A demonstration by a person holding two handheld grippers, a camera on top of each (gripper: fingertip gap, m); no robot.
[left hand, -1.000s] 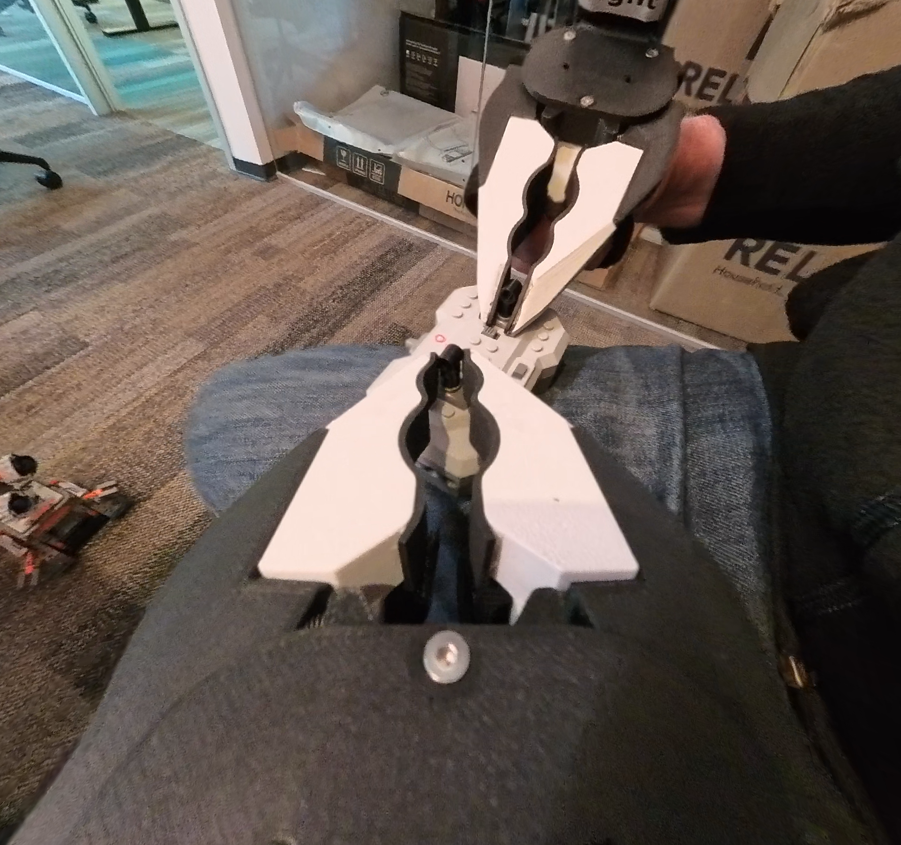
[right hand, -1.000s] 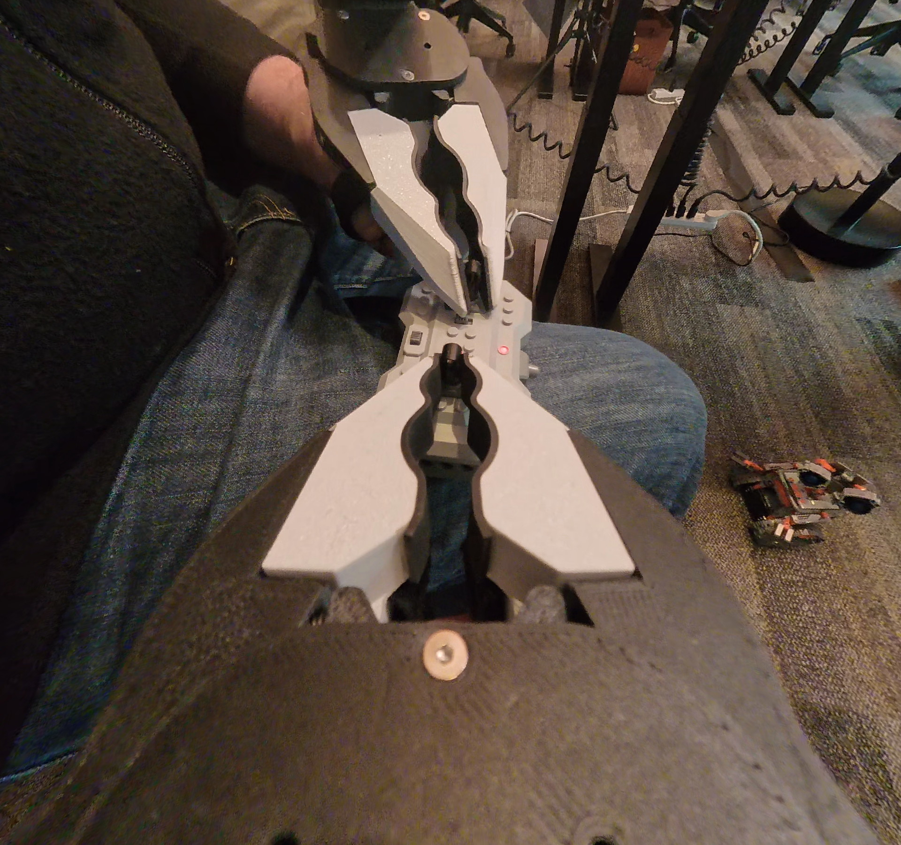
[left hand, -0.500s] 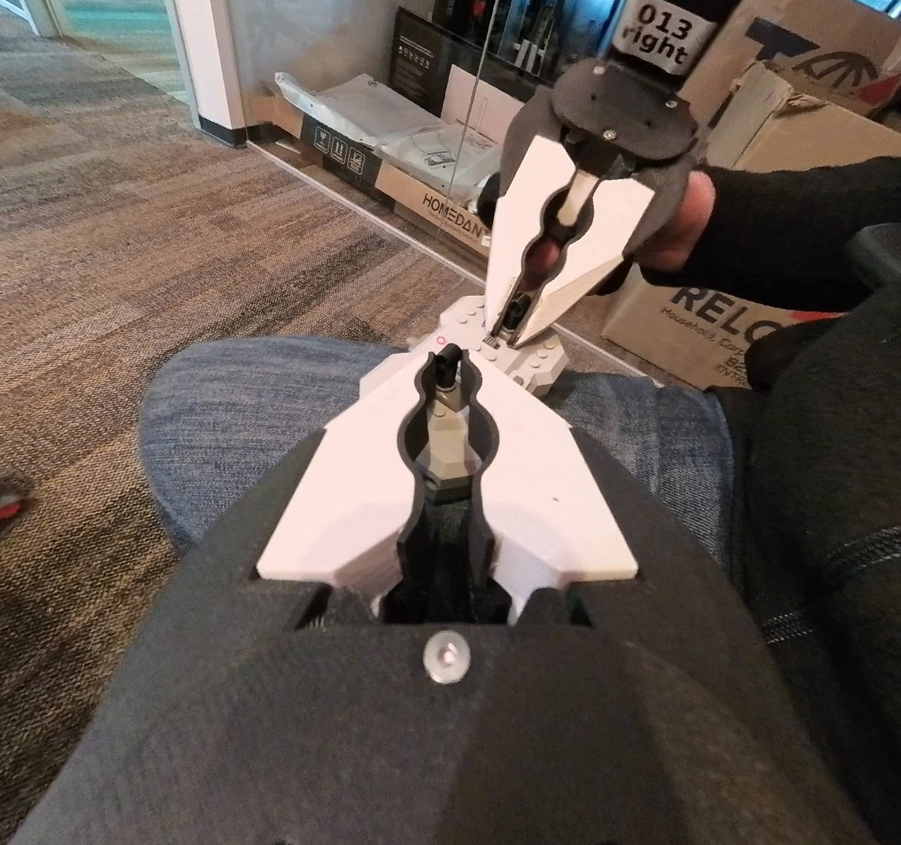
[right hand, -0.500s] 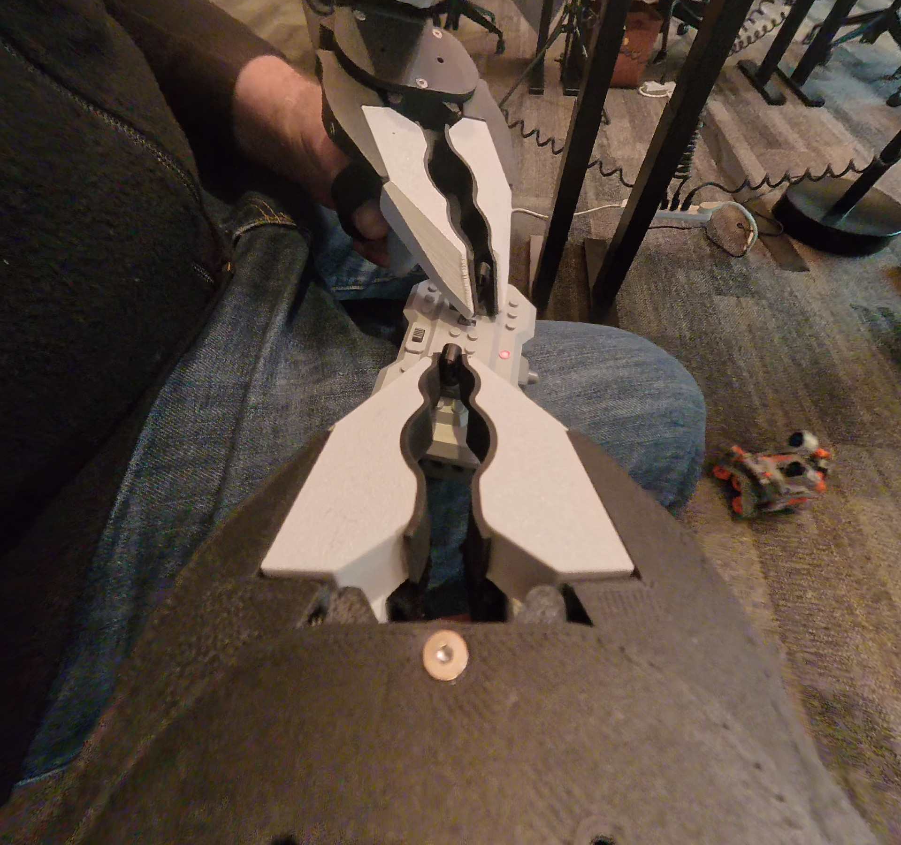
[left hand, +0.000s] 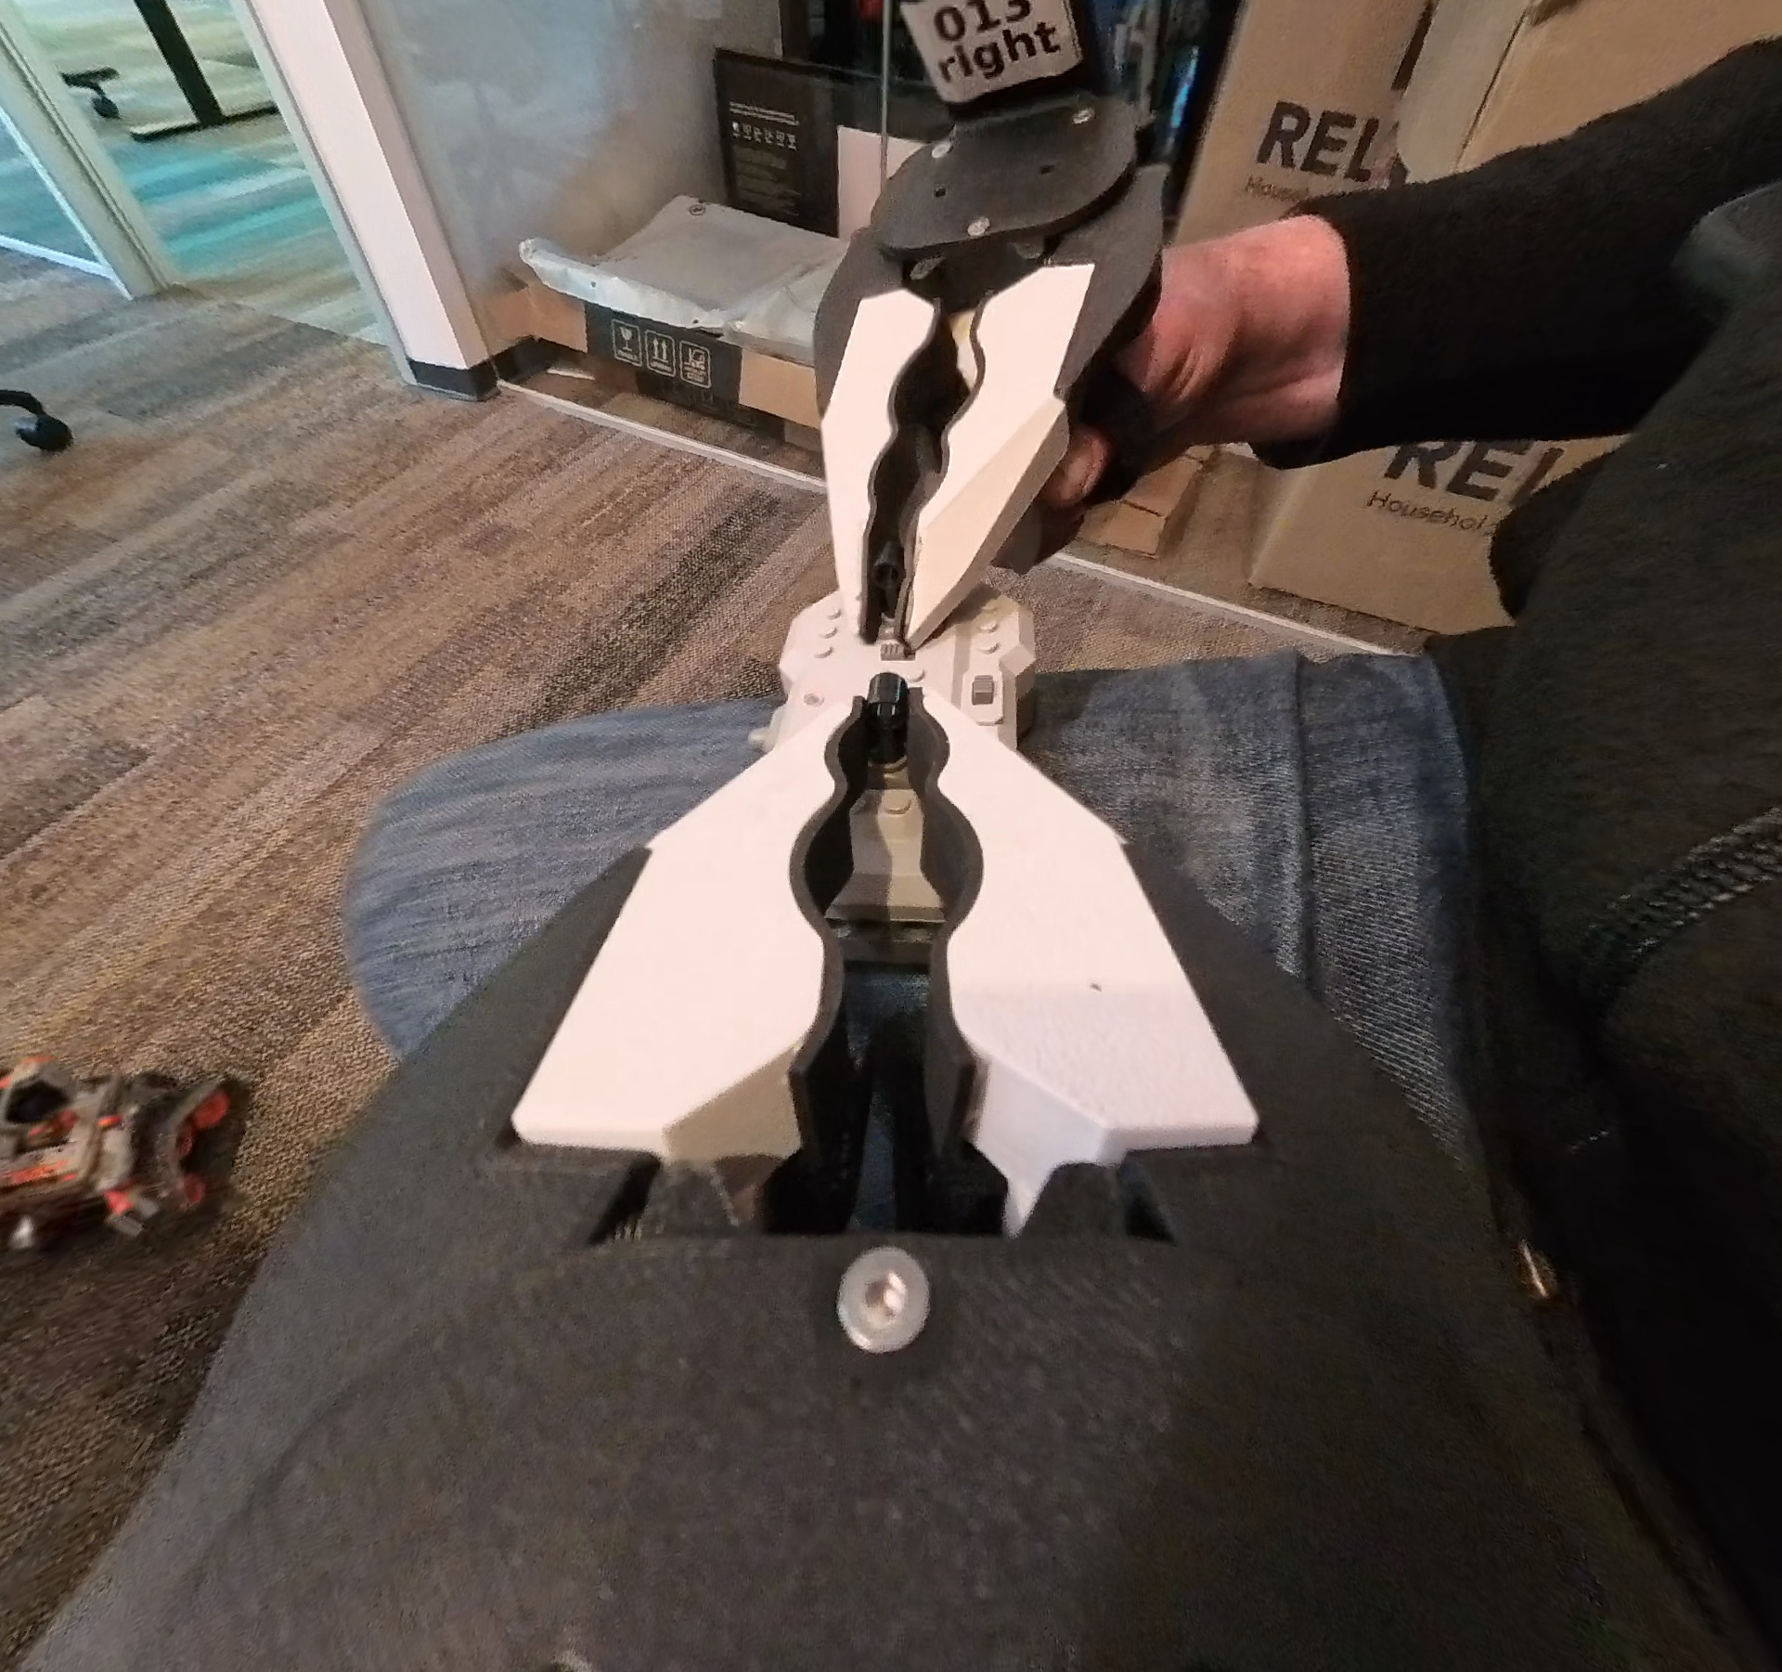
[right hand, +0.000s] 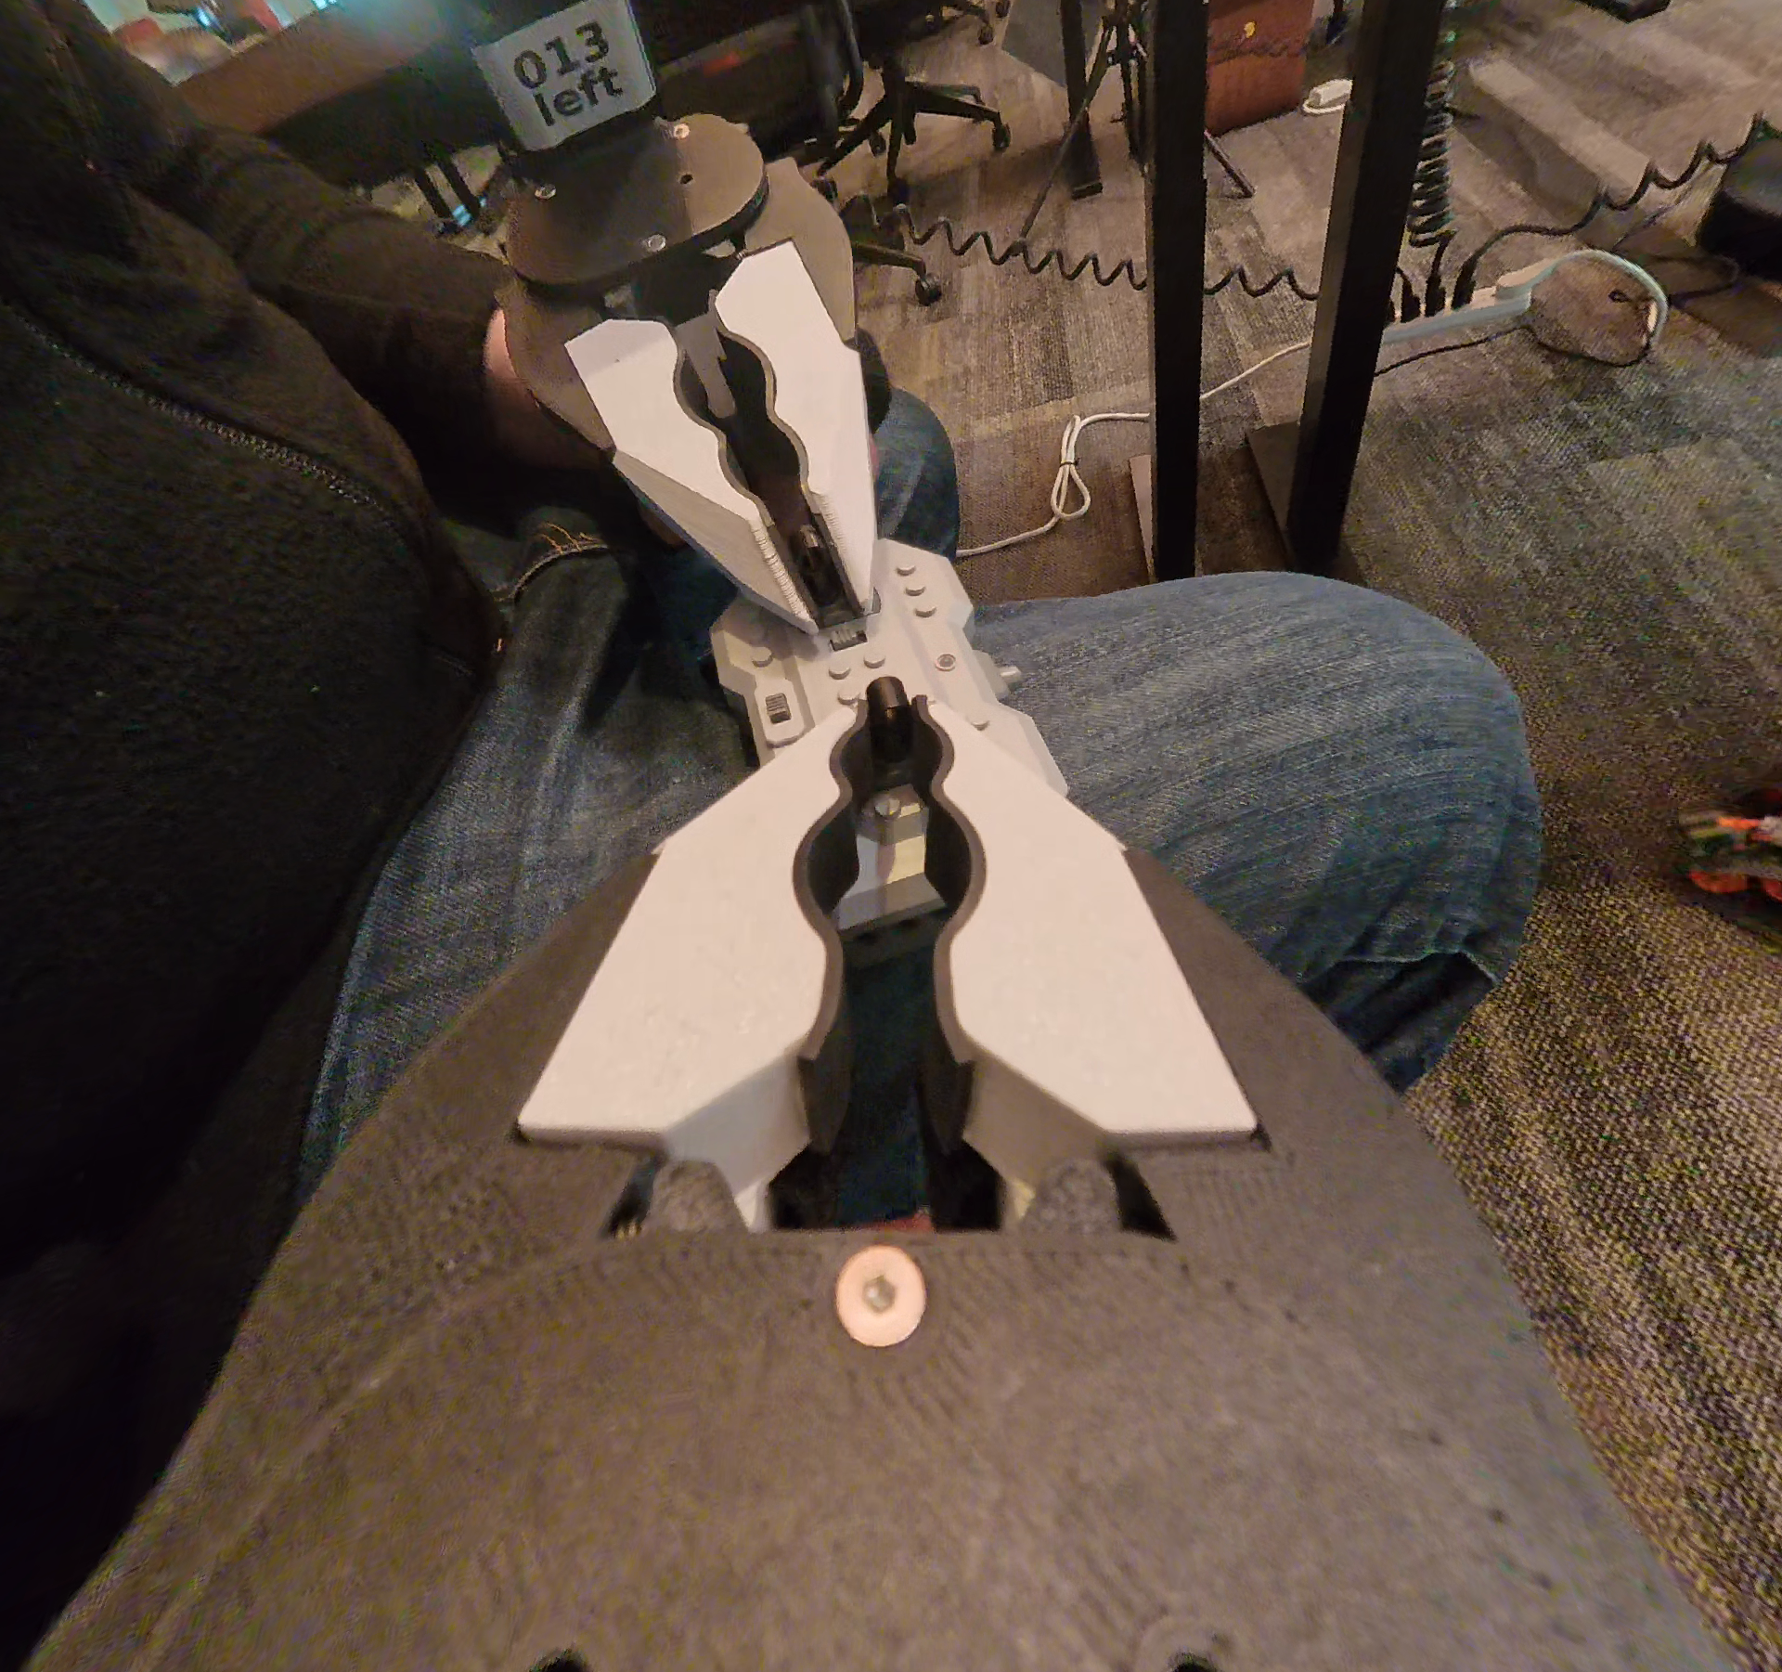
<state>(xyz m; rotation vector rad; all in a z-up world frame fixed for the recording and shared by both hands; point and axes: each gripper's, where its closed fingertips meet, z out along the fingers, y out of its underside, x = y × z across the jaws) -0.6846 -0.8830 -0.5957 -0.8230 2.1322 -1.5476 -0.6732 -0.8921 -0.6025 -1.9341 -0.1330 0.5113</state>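
A grey studded brick block (left hand: 979, 661) lies over a person's knee in blue jeans (left hand: 579, 815). My left gripper (left hand: 887, 700) is shut on the near end of the block, with a black pin and a grey sloped piece (left hand: 892, 864) between its jaws. My right gripper (left hand: 895, 632) comes down from the far side, held by a hand, and is shut on the block's other end. In the right wrist view my right gripper (right hand: 887, 709) grips its end of the block (right hand: 916, 642), and the left gripper (right hand: 837, 603) meets it from the far side.
A small grey, red and black toy vehicle (left hand: 96, 1143) lies on the carpet beside the knee; its edge also shows in the right wrist view (right hand: 1736, 854). Cardboard boxes (left hand: 1350, 179) stand at the wall. Black table legs (right hand: 1181, 227) and a white cable (right hand: 1070, 468) are behind the knee. Left and right tips are no more than a few centimetres apart.
Both grippers stay shut on the grey block. The pair has swung and tilted over the knee. The toy vehicle is back in the left wrist view and nearer the right view's edge.
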